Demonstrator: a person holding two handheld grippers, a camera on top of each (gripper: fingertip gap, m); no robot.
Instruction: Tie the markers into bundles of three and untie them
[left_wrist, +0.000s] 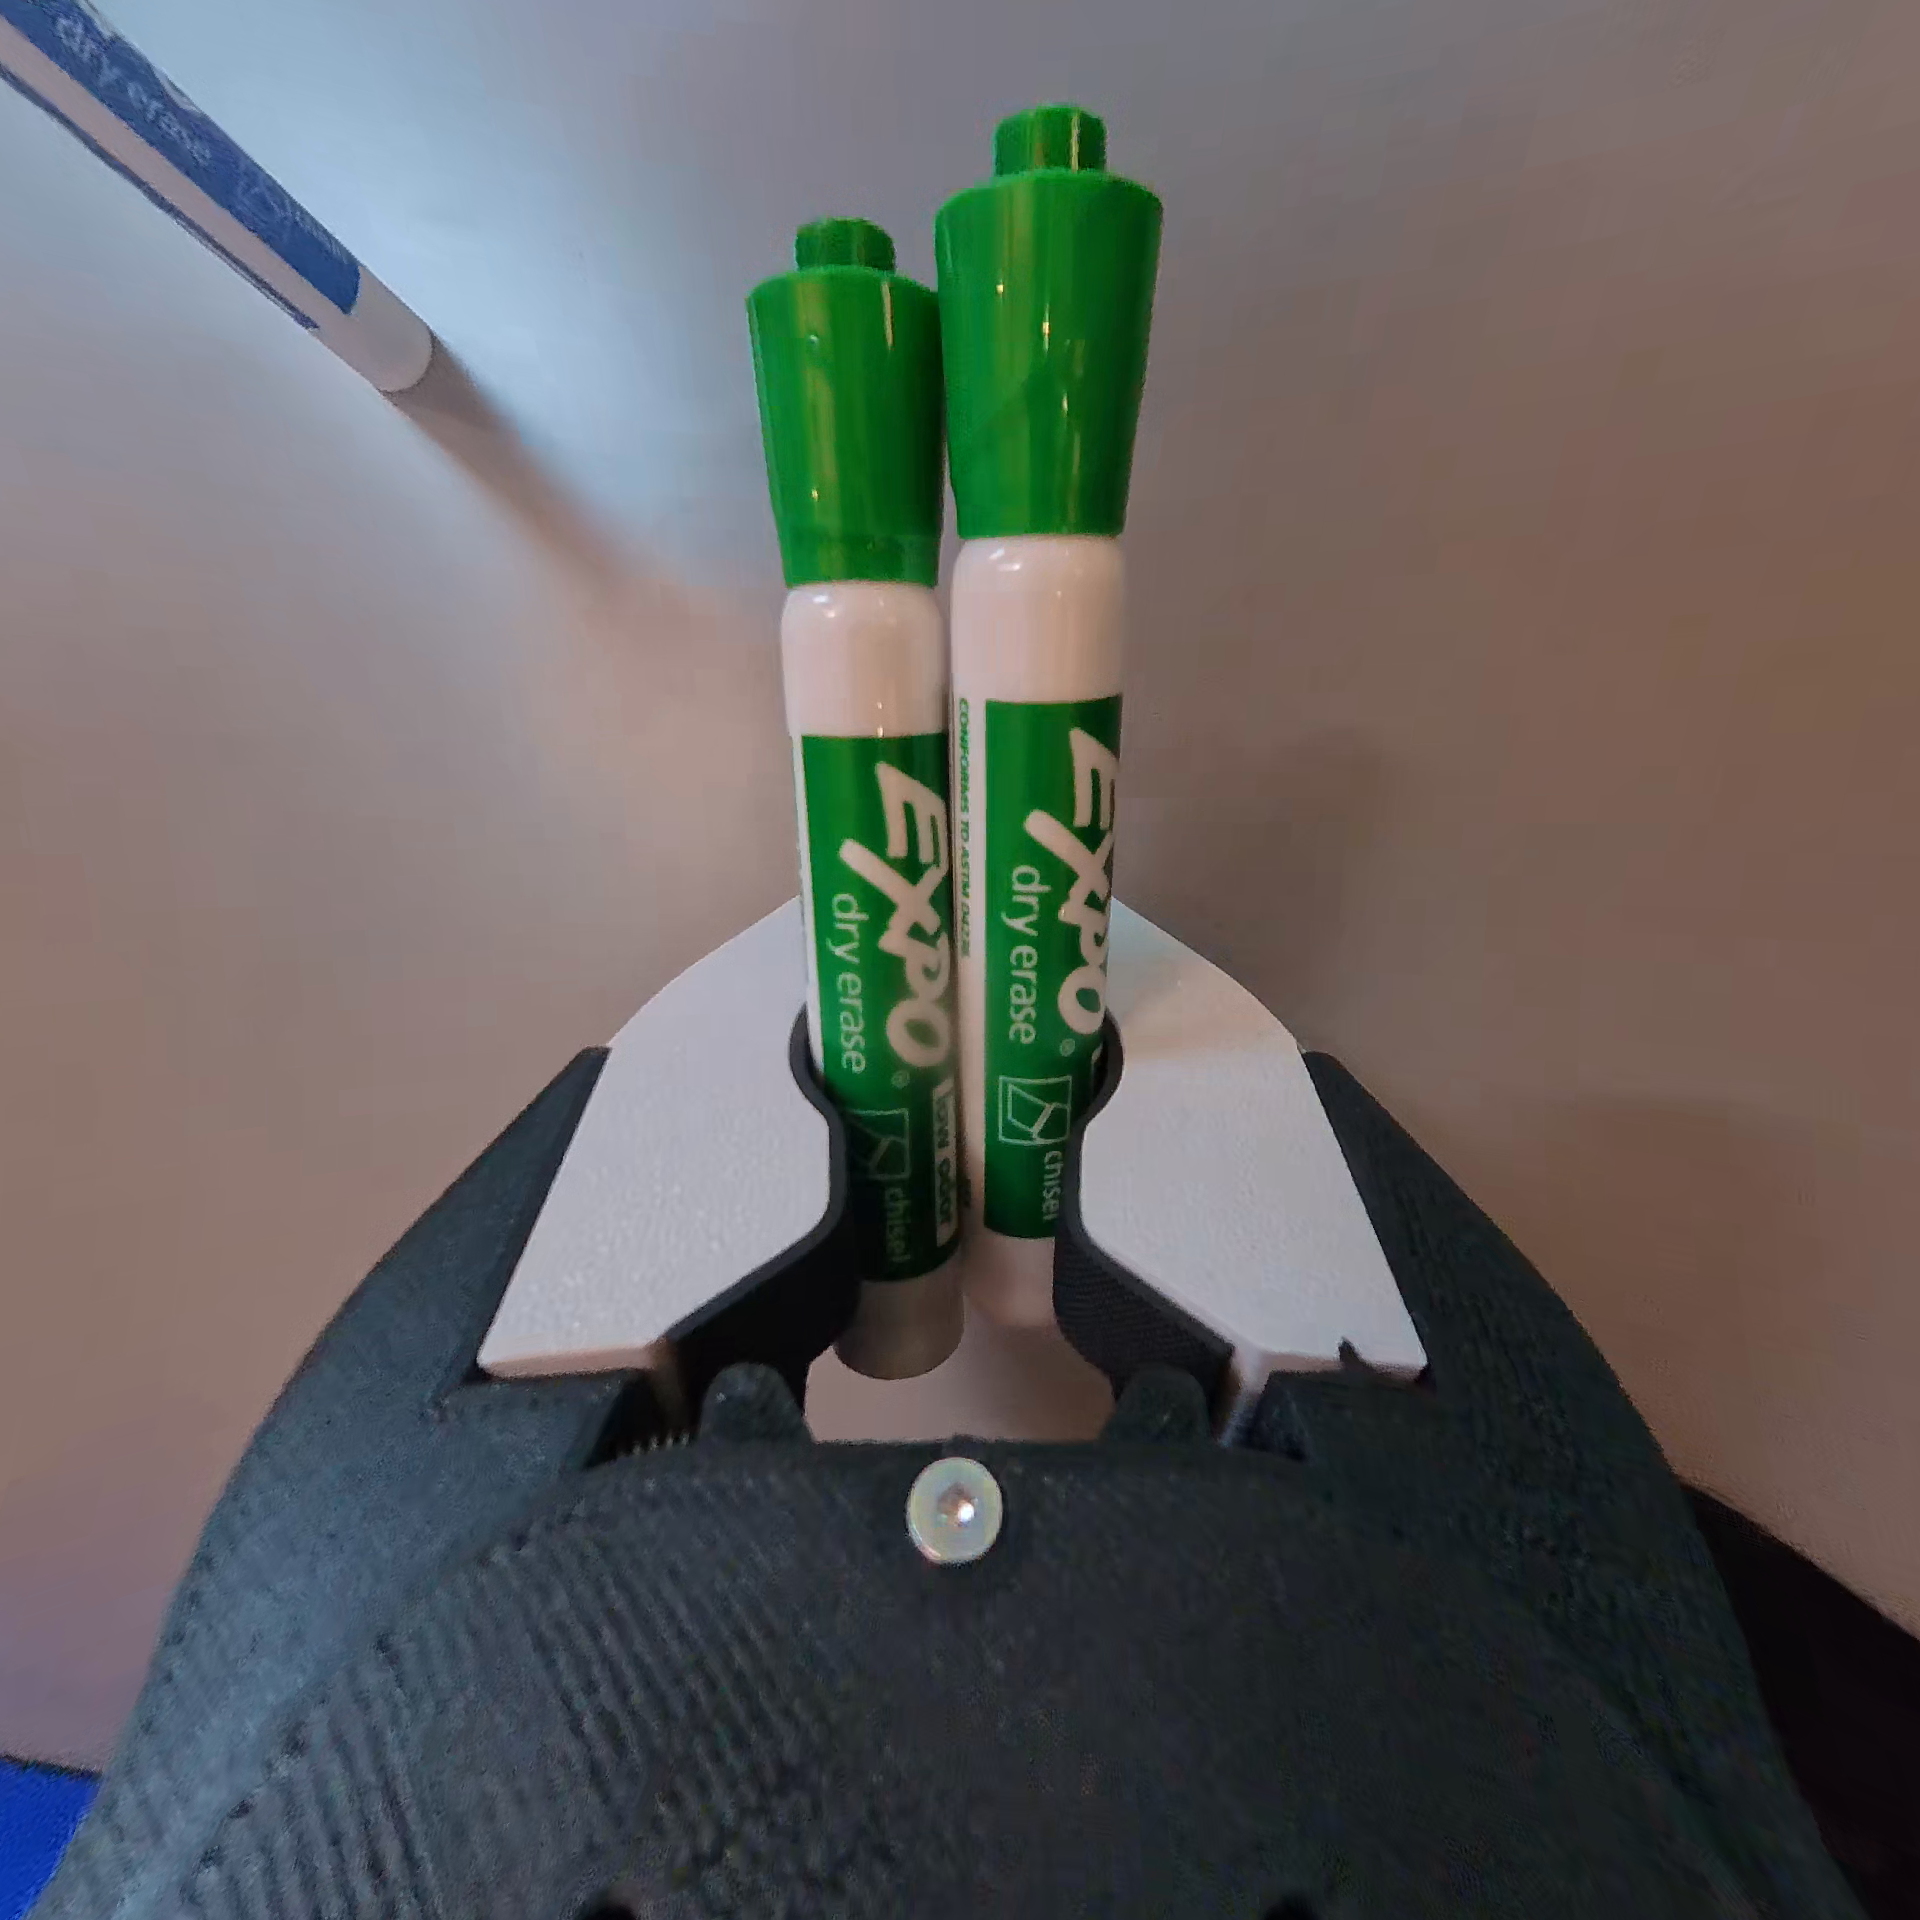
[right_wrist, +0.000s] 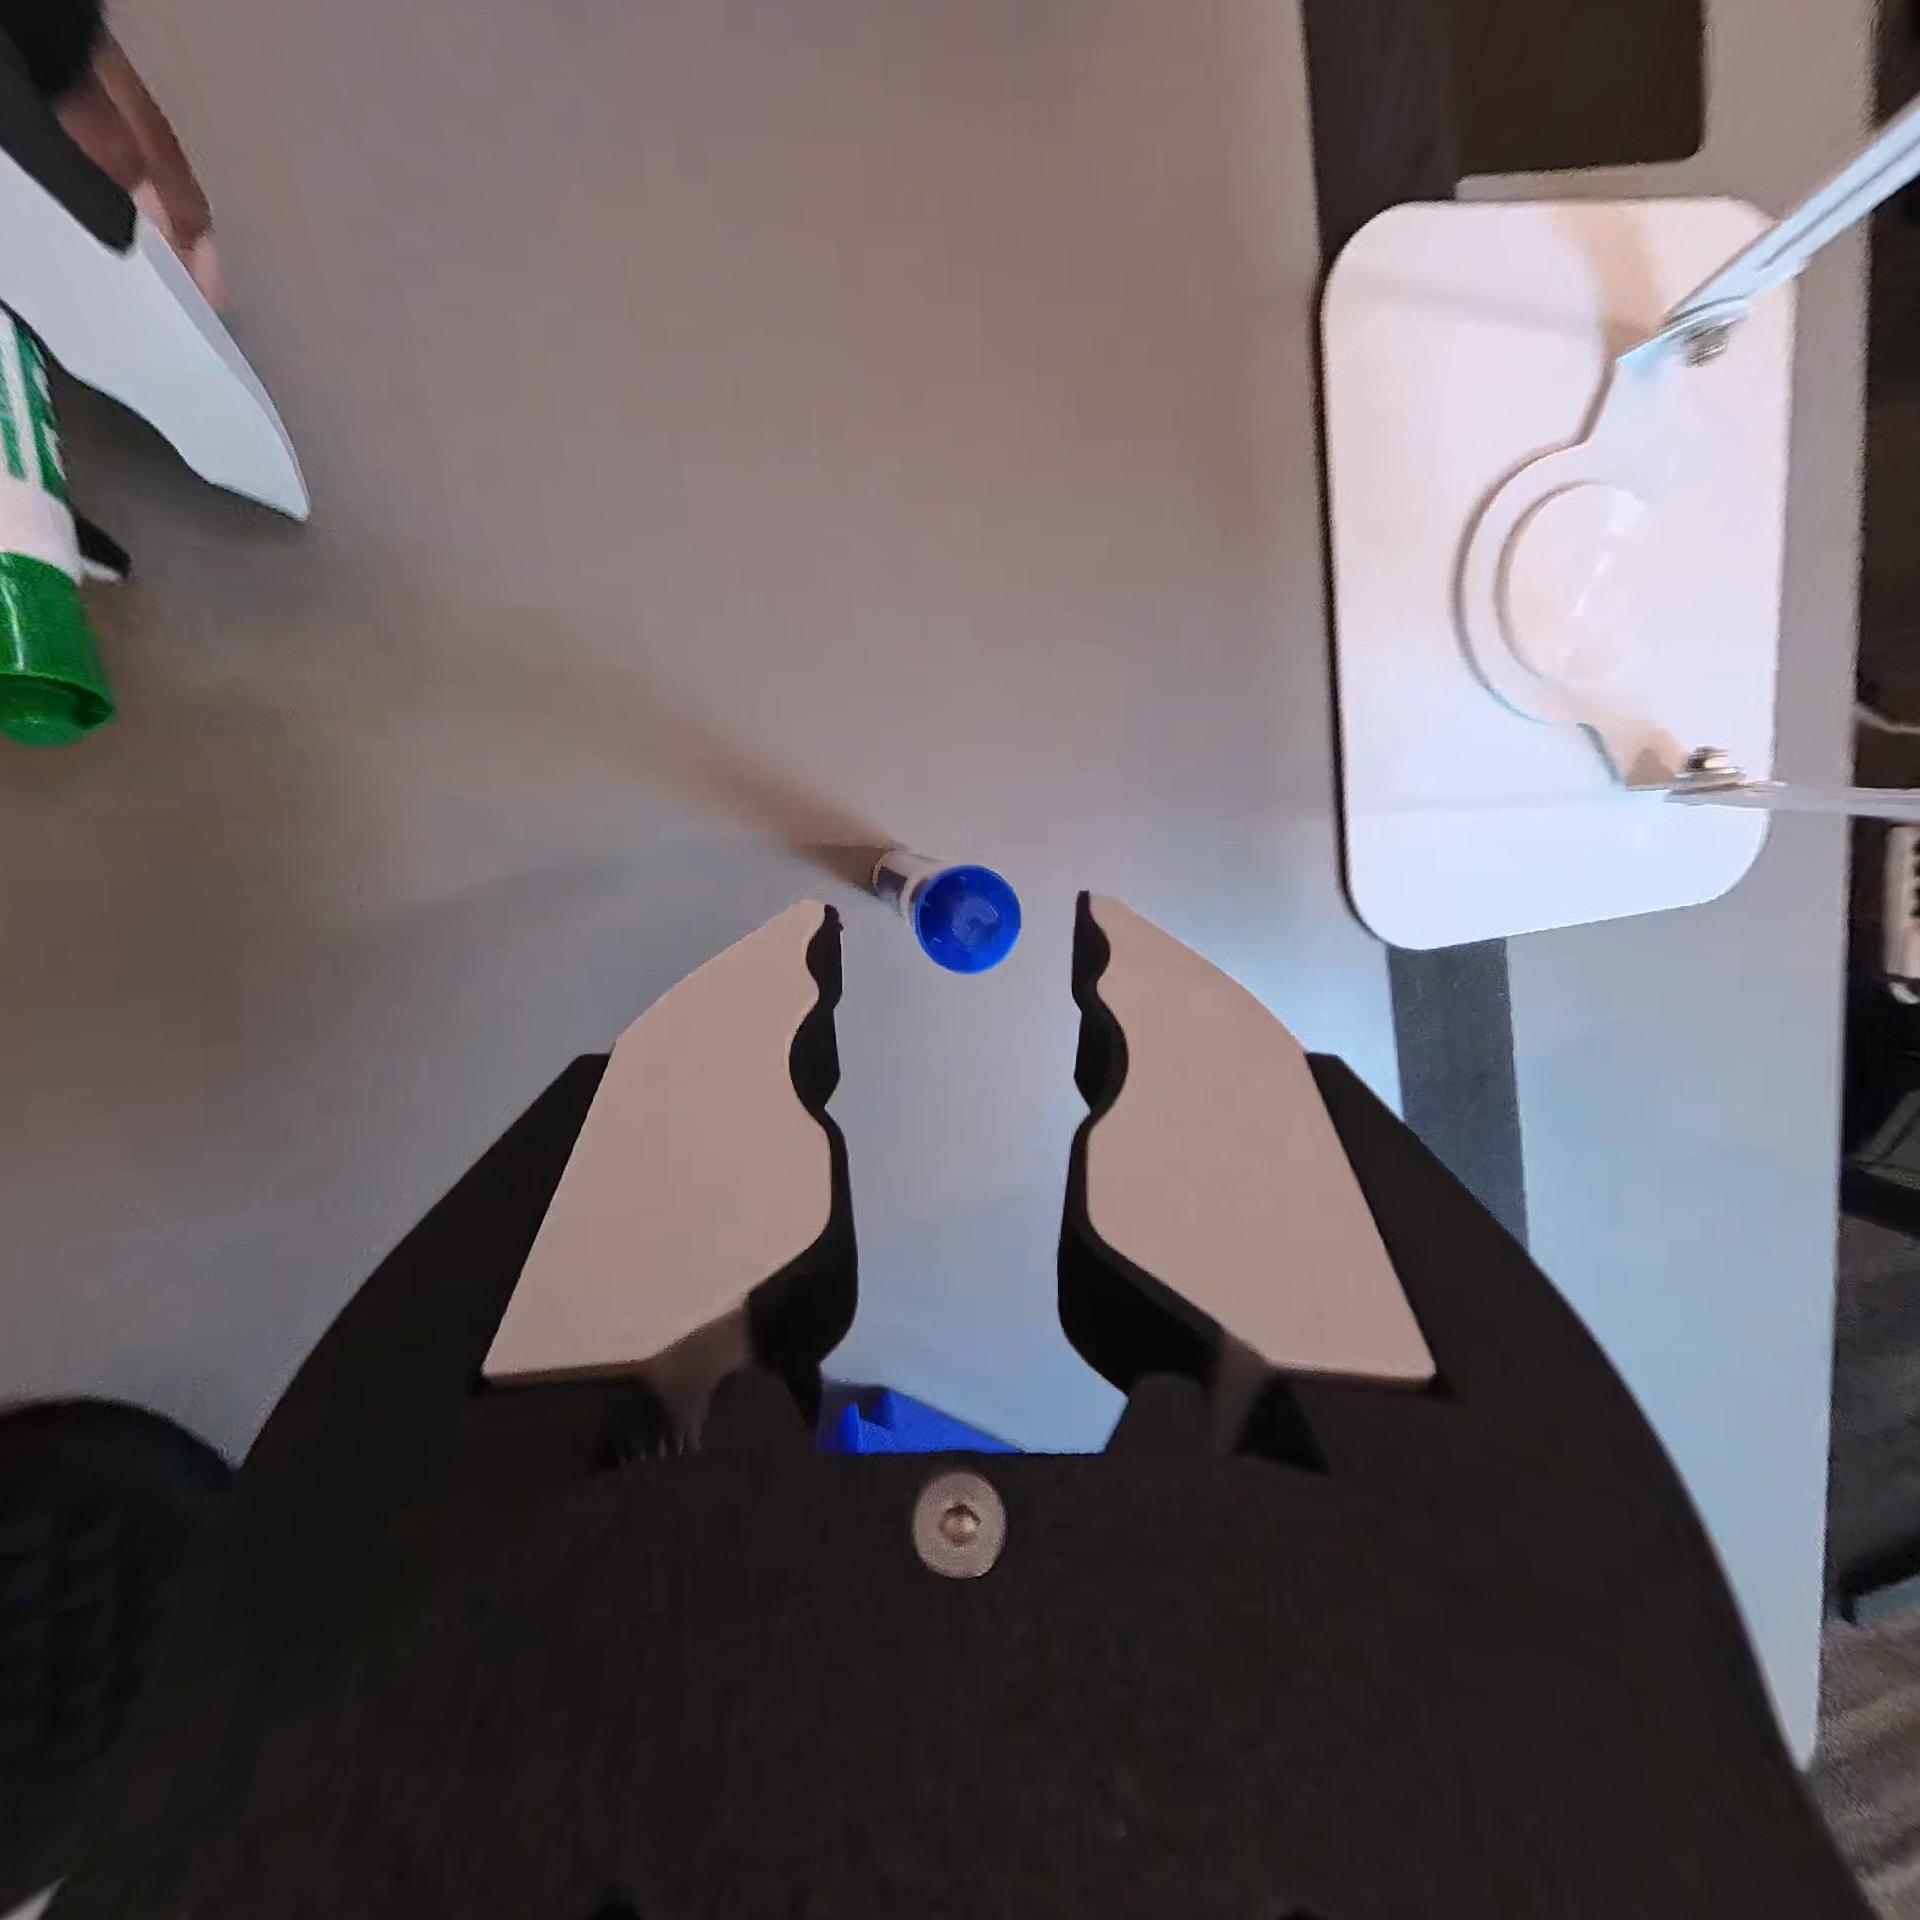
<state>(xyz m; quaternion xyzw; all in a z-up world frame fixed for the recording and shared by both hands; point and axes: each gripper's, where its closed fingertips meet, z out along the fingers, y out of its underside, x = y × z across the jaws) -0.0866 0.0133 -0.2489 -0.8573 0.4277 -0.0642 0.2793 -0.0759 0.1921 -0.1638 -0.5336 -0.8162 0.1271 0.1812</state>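
Observation:
My left gripper (left_wrist: 961, 935) is shut on two green-capped markers (left_wrist: 1039, 644). They lie side by side along the fingers with their caps pointing away from me. A blue marker (left_wrist: 343, 281) slants in from the upper left, its white end over the white table (left_wrist: 1455, 623). In the right wrist view I see the blue marker (right_wrist: 966, 920) almost end-on, blue cap towards the camera. It sits just beyond and between the tips of my right gripper (right_wrist: 956, 914), which is open and not touching it. I cannot tell what supports it.
The left gripper with a green marker (right_wrist: 42, 644) and a person's hand (right_wrist: 156, 177) show at the far left of the right wrist view. A white plate with a round fitting and metal struts (right_wrist: 1558, 571) lies at the right, by the table edge (right_wrist: 1808, 1351). A blue object (right_wrist: 904, 1423) shows under the right gripper.

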